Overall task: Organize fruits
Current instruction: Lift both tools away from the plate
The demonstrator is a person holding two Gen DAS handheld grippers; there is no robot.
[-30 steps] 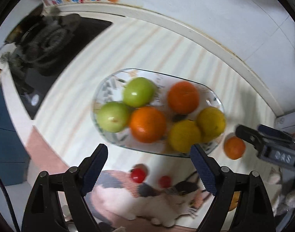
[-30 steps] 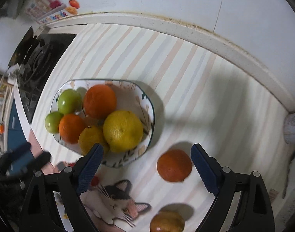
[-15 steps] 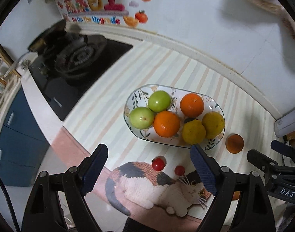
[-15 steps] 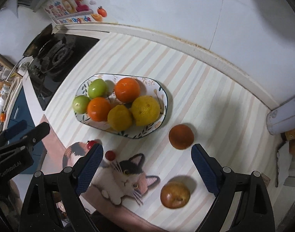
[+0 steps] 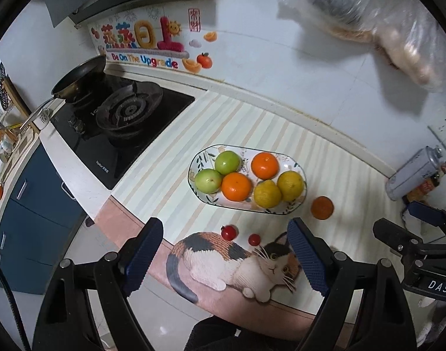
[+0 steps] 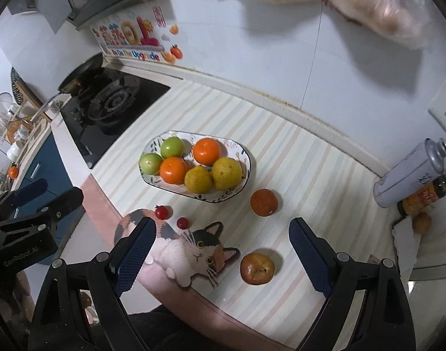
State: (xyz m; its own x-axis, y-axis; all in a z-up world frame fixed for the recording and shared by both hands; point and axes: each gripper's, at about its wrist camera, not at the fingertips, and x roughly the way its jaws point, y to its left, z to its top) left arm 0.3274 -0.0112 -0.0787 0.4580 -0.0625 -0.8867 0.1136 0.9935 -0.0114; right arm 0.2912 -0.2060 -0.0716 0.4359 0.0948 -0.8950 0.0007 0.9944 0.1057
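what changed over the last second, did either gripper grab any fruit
Both grippers pulled up and back from the plate, so far more of the kitchen shows. The left gripper and right gripper remain open and empty. Plate fruit, the loose orange and cherry tomatoes stayed put.

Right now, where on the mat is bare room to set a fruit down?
Free: the striped stretch between the plate and the spray can, and between the plate and the stove. Crowded: the front, with two cherry tomatoes, a loose orange and an apple.

Bright, even light; strong fisheye bending at edges; motion blur on the plastic bag (image 5: 369,14), soft shadow beneath.
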